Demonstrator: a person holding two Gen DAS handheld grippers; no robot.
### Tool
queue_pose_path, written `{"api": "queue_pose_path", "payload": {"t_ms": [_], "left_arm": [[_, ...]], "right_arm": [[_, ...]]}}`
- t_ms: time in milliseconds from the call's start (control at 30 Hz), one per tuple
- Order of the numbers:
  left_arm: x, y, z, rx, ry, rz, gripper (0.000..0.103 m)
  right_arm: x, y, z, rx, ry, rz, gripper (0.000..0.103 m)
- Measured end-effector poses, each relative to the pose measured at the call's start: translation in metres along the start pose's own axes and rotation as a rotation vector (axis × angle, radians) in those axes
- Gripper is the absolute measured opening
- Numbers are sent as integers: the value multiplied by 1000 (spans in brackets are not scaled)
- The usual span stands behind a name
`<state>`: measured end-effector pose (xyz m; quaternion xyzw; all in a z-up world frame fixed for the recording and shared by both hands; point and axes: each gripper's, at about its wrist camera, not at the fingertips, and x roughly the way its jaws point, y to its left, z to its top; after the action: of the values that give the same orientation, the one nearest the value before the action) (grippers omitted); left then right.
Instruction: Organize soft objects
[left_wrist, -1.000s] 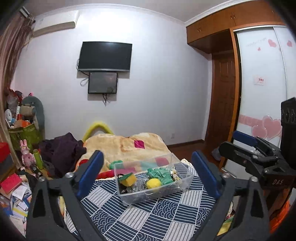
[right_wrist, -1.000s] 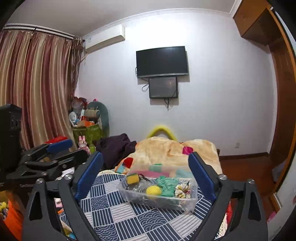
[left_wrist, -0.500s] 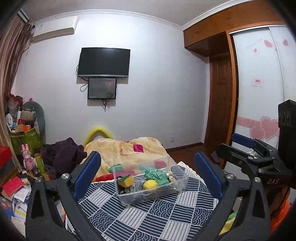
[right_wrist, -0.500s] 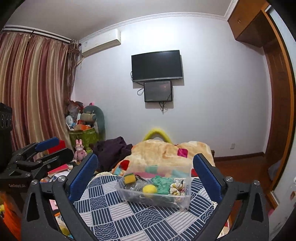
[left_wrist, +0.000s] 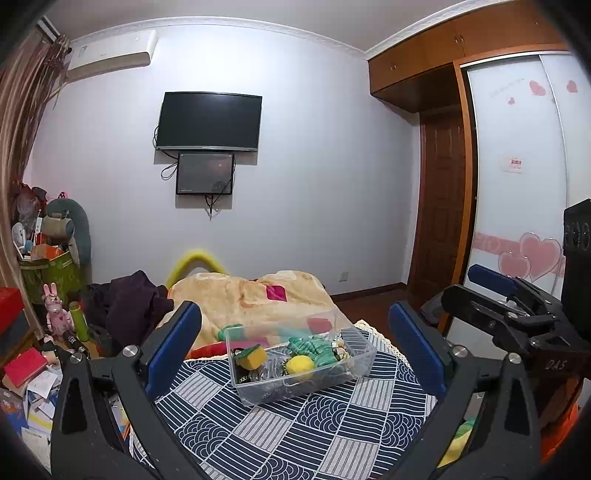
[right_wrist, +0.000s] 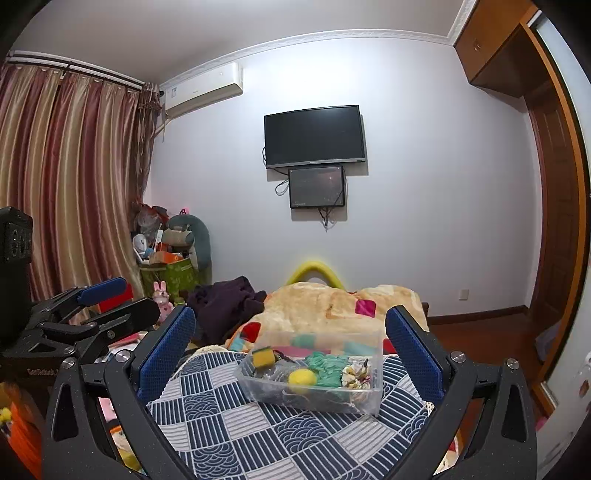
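A clear plastic box (left_wrist: 354, 363) (right_wrist: 373, 391) sits on a table with a navy and white patterned cloth (left_wrist: 295, 428) (right_wrist: 258, 432). In it lie a yellow ball (left_wrist: 300, 365) (right_wrist: 302, 377), a yellow and green sponge (left_wrist: 252, 356) (right_wrist: 263, 357), green fabric (left_wrist: 309, 346) (right_wrist: 325, 367) and a floral piece (right_wrist: 356, 373). My left gripper (left_wrist: 295, 343) is open and empty, held back from the box. My right gripper (right_wrist: 290, 345) is open and empty too, also short of the box. Each gripper shows at the side of the other's view.
Behind the table lies a bed with a tan blanket (left_wrist: 255, 295) (right_wrist: 332, 306) and dark clothes (left_wrist: 129, 306). Clutter and a pink rabbit toy (left_wrist: 55, 310) fill the left floor. A wardrobe (left_wrist: 517, 184) stands at the right, curtains (right_wrist: 66, 184) at the left.
Both grippers have drawn back and tilted up a little, so the box sits lower and smaller in both views. Both jaws stay open.
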<state>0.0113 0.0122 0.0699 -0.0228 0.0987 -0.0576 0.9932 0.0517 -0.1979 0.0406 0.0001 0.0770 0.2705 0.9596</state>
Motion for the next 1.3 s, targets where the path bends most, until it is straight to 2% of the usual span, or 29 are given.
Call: {"api": "queue_pose_path", "payload": {"t_ms": [1300], "left_arm": [[3,1,0,-6,14,-11,103]], "right_arm": [[0,-1,0,6,-3,-3,103]]}}
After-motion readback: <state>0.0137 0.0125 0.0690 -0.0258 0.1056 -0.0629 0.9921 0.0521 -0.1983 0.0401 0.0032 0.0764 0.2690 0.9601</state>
